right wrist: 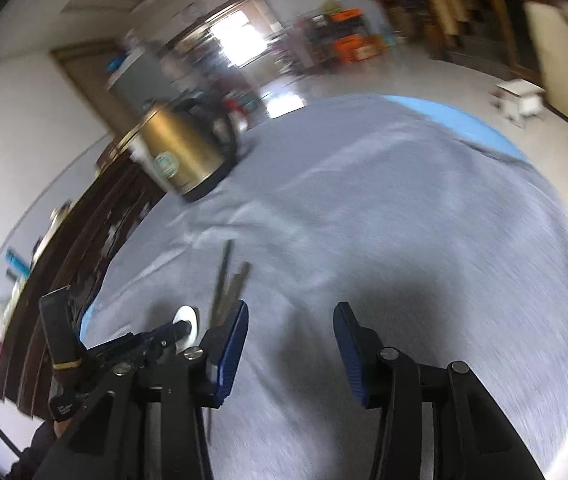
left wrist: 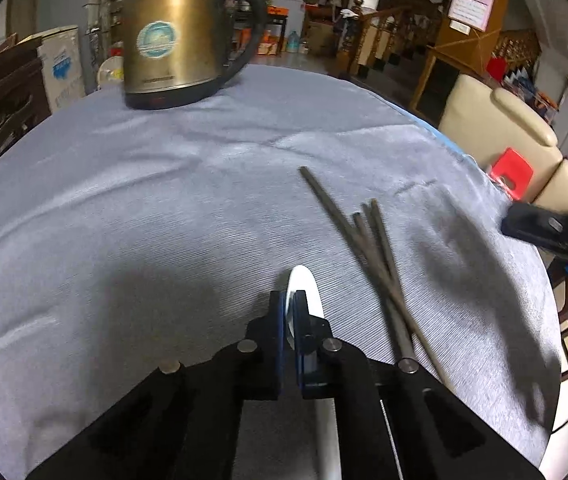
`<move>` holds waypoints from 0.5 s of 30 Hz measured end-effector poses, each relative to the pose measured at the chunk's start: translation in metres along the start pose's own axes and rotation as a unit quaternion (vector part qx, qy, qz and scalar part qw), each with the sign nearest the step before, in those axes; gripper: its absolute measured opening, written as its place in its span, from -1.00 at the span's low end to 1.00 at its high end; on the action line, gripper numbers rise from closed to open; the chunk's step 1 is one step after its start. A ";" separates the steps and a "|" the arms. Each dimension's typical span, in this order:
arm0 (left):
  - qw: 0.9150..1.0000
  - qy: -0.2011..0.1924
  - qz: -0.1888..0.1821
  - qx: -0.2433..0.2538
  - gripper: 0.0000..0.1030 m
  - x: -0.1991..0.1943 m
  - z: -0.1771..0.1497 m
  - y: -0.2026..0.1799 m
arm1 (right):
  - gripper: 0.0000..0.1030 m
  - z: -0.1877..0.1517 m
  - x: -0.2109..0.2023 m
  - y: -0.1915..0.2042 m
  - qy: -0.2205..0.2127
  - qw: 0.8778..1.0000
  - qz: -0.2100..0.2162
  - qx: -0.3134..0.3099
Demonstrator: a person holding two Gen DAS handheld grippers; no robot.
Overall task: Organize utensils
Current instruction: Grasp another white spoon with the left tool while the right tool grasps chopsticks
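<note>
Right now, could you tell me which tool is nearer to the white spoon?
Left. The left tool is shut on the white spoon; the right tool hangs open over bare cloth, apart from it.

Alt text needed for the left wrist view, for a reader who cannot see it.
The left gripper is shut on a white spoon over a grey tablecloth. Dark chopsticks lie loosely crossed just to its right; a brass-coloured kettle stands at the far edge.

Open cloth (left wrist: 163,208) left of chopsticks (left wrist: 364,240); kettle (left wrist: 171,36) seemingly far.
</note>
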State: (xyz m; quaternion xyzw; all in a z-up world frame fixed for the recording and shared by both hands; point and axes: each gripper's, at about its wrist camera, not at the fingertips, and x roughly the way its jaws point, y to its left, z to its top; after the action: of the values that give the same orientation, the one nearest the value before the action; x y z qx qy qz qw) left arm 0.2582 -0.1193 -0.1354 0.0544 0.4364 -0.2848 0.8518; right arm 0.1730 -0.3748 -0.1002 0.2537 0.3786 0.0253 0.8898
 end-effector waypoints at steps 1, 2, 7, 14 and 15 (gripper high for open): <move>1.000 -0.002 0.003 -0.006 -0.93 -0.005 -0.001 0.005 | -0.08 0.011 0.016 0.010 0.018 1.000 0.012 -0.014; 1.000 -0.004 0.006 -0.011 -0.93 -0.010 -0.003 0.010 | -0.08 0.019 0.027 0.018 0.028 0.999 0.018 -0.025; 0.999 -0.021 0.033 -0.033 -0.93 -0.037 -0.011 0.032 | -0.08 0.056 0.087 0.064 0.076 0.992 0.005 -0.100; 0.996 -0.049 0.054 -0.059 -0.93 -0.076 -0.021 0.051 | -0.08 0.071 0.159 0.099 0.154 0.973 -0.069 -0.157; 0.995 -0.055 0.058 -0.062 -0.93 -0.081 -0.022 0.052 | -0.08 0.071 0.166 0.101 0.164 0.970 -0.079 -0.161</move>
State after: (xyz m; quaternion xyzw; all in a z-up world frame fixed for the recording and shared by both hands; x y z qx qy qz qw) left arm 0.2329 -0.0326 -0.0943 0.0106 0.4023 -0.2101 0.8910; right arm 0.3547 -0.2780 -0.1212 0.0689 0.5287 0.0565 0.8441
